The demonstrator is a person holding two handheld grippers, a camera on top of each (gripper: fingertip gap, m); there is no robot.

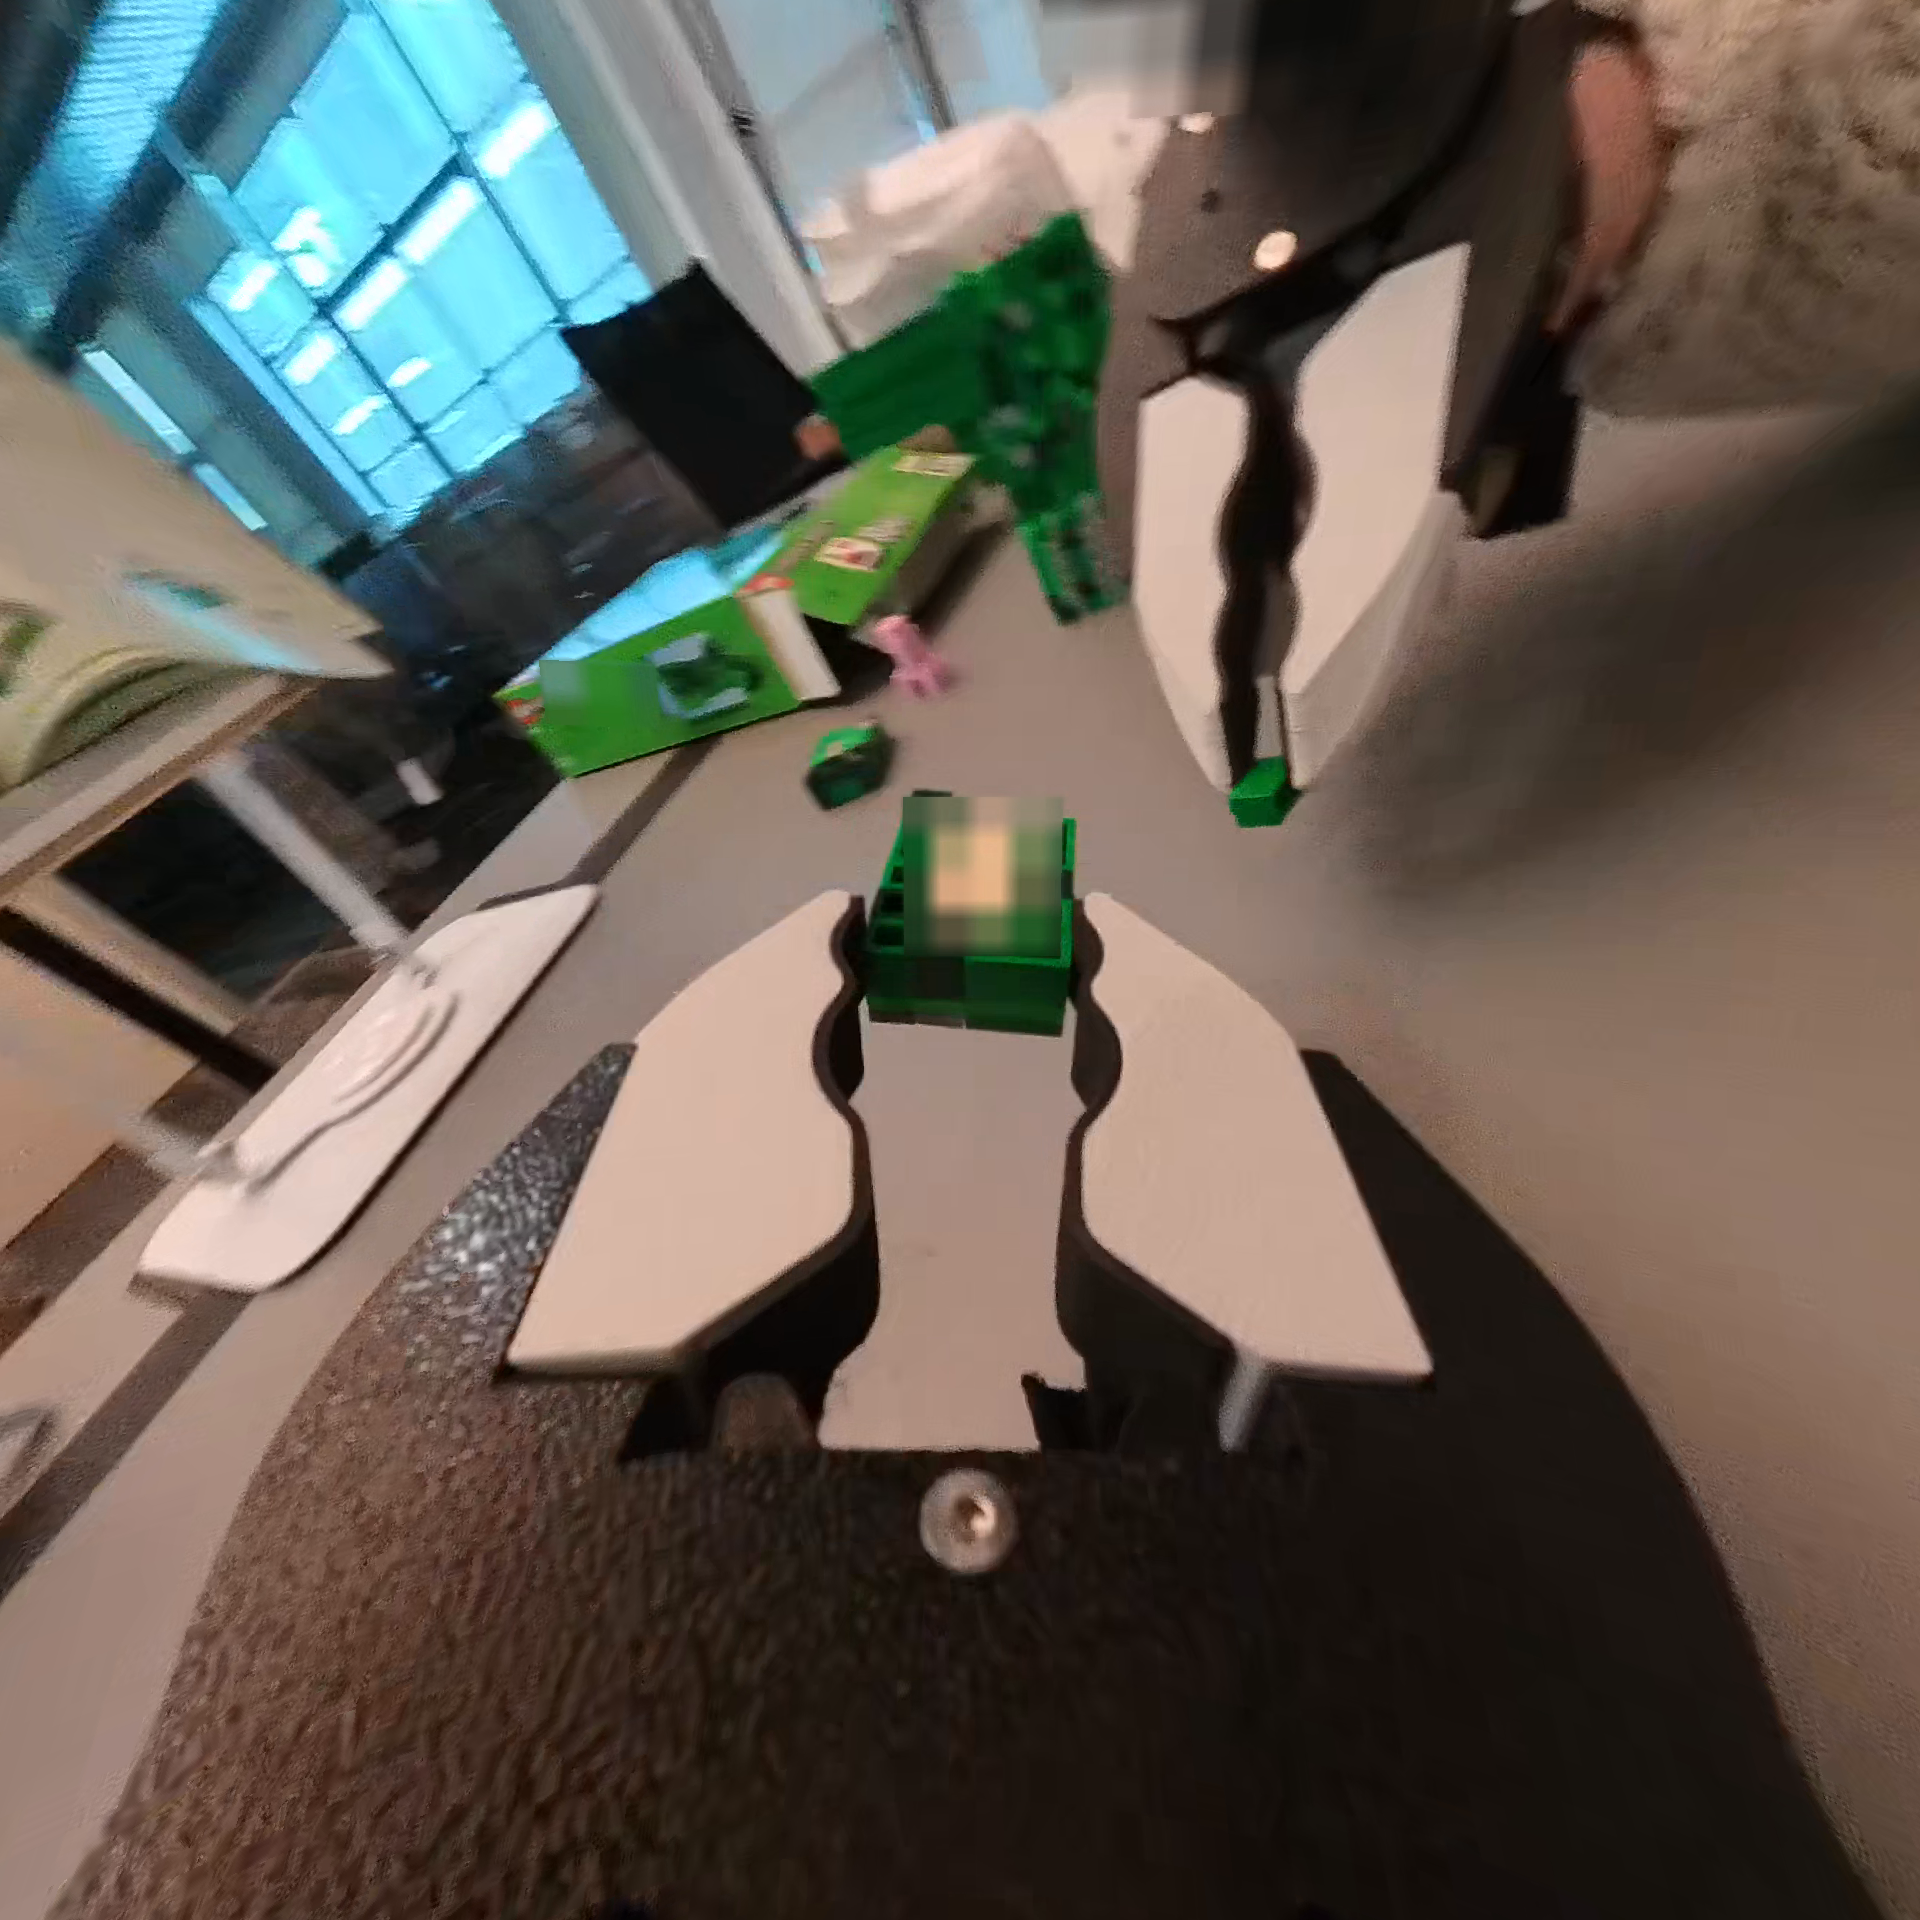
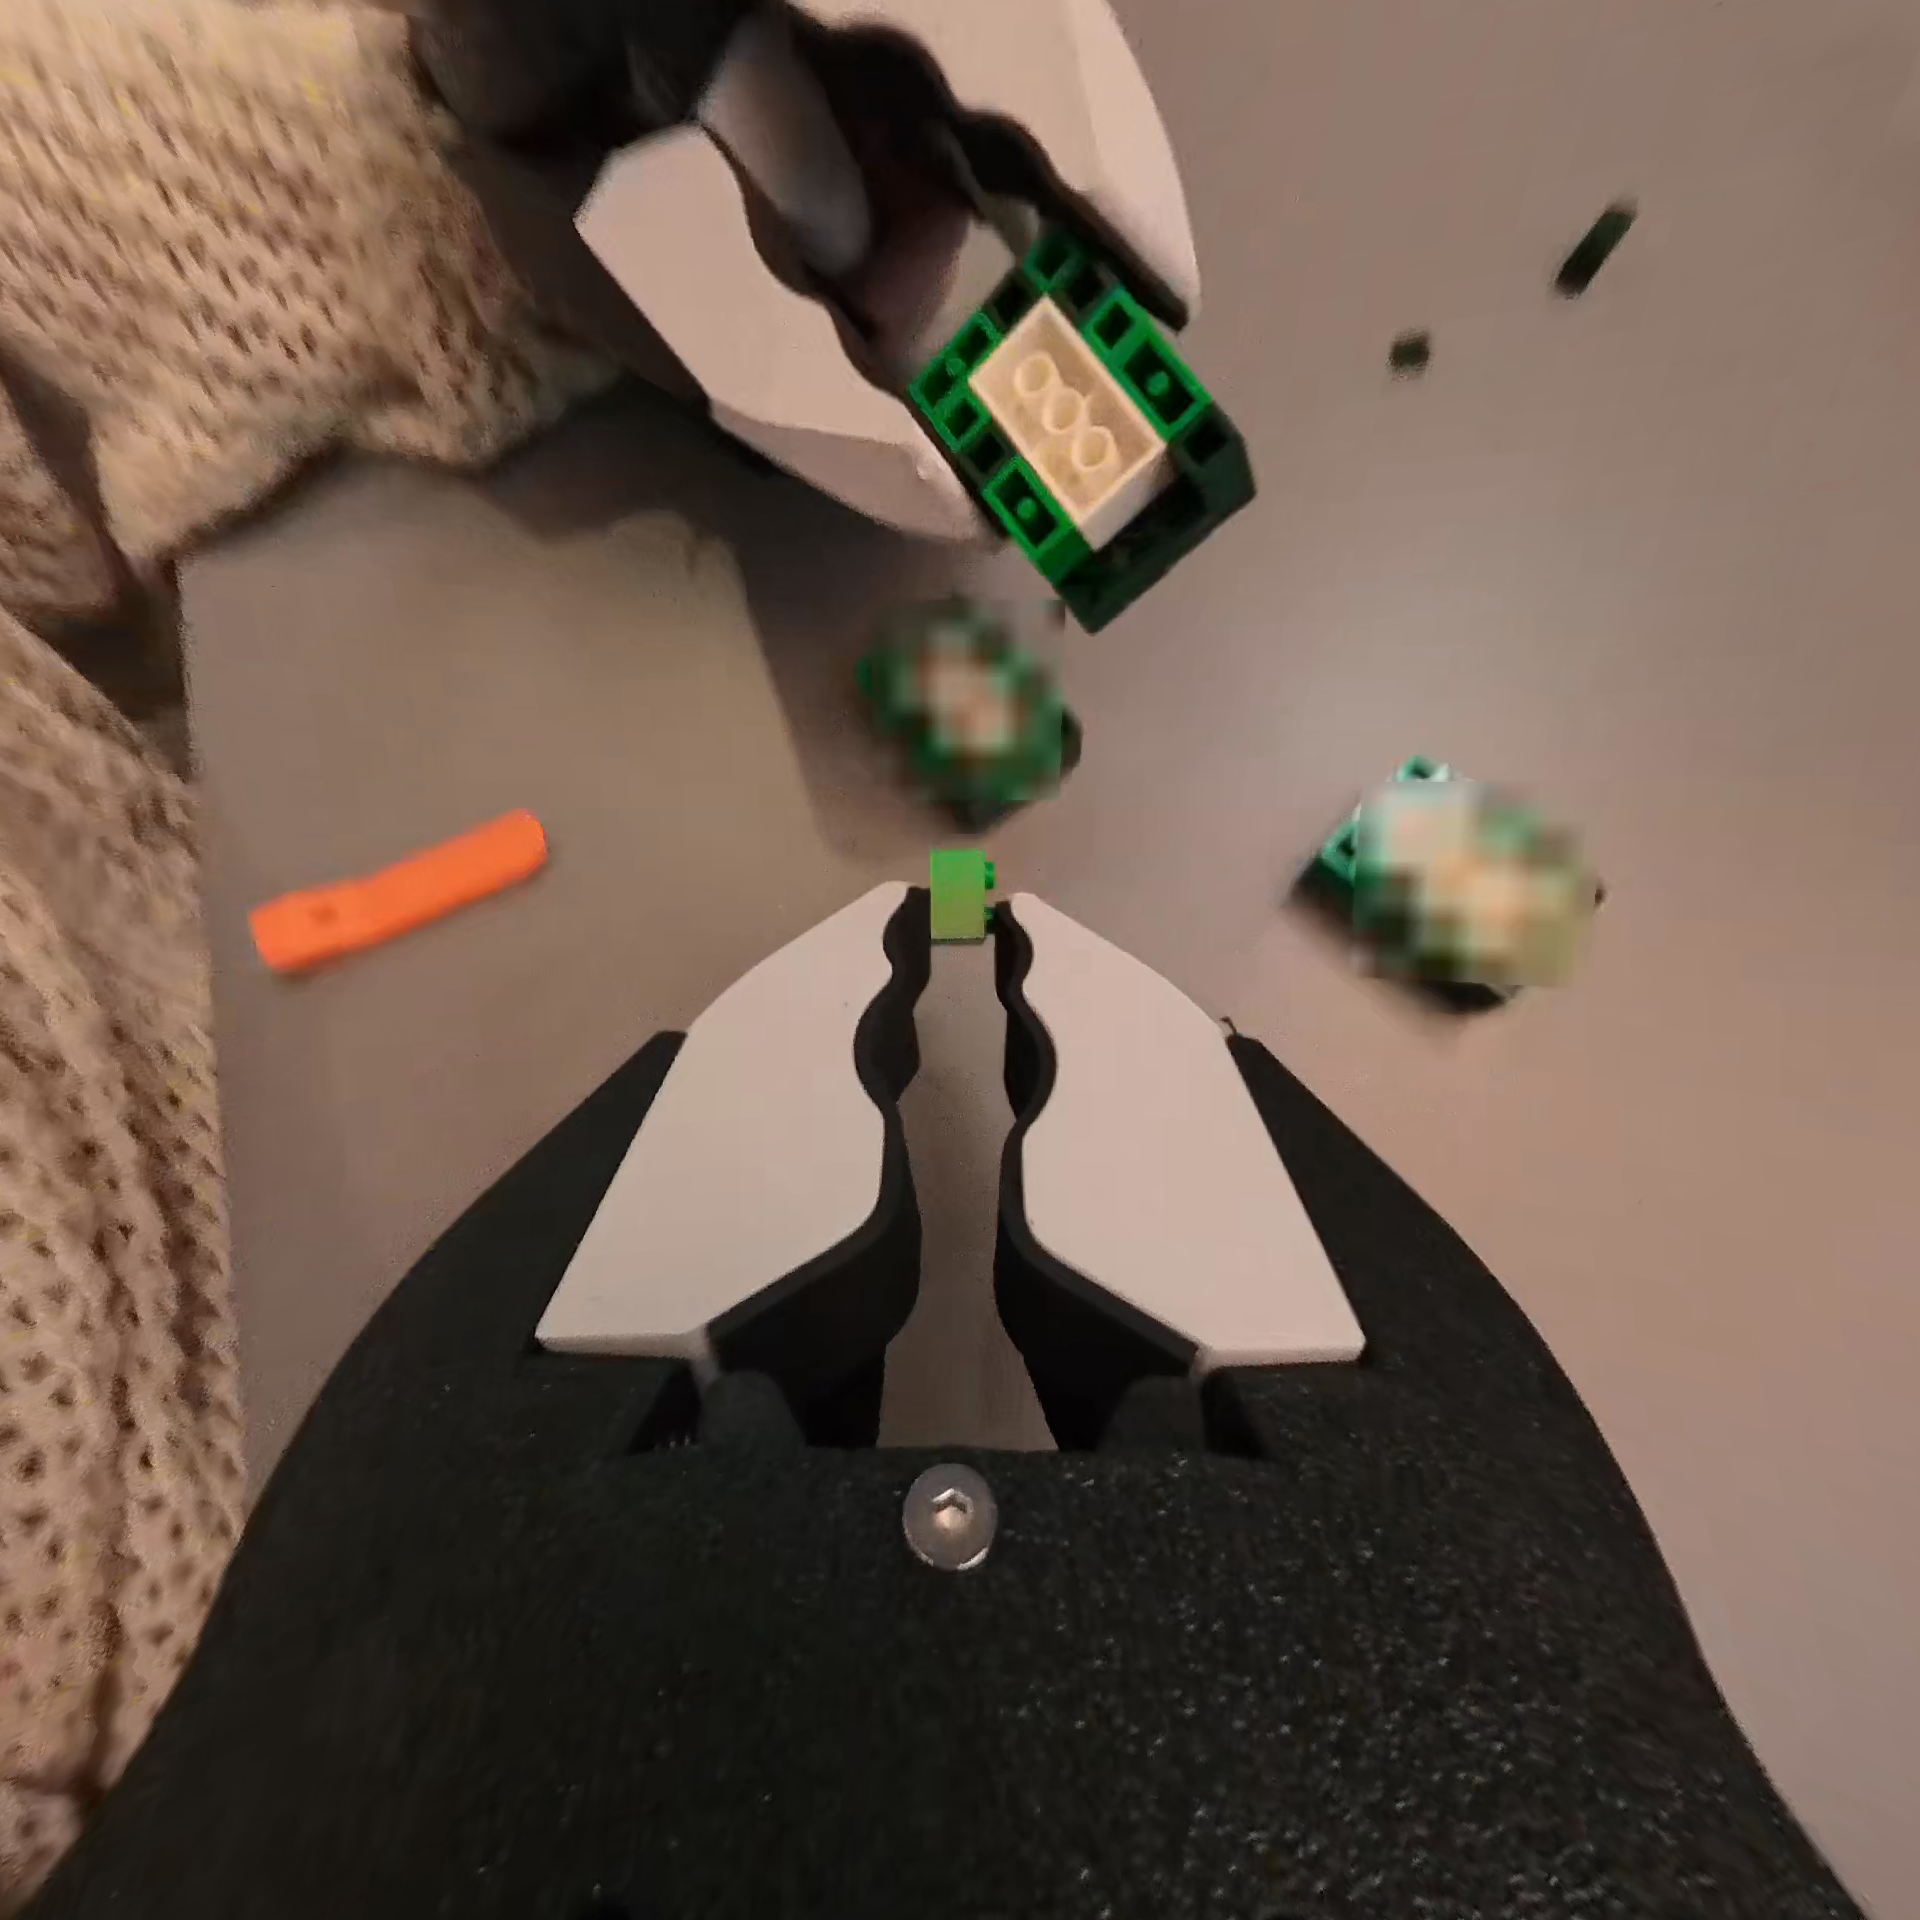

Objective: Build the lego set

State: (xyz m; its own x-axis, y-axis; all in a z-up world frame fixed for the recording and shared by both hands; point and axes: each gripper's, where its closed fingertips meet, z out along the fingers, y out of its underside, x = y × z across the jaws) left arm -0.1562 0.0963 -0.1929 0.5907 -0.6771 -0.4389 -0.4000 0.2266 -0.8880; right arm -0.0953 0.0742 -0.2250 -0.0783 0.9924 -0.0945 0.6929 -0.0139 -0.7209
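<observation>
My left gripper is shut on a green block assembly and holds it by its sides above the grey table. In the right wrist view the same assembly shows a white brick set in a green frame, held between the left gripper's white fingers. My right gripper is shut on a small light-green brick at its tips. In the left wrist view the right gripper hangs point-down with that brick, just right of and beyond the assembly.
An orange brick separator lies left on the table. Two more green assemblies and small dark pieces lie beyond. Green boxes, a tall green build, a pink piece and a booklet stand farther off. A knitted sleeve is at left. Left tips to right tips: about 8 cm. Left tips and right tips are each some 15 cm from the orange brick separator.
</observation>
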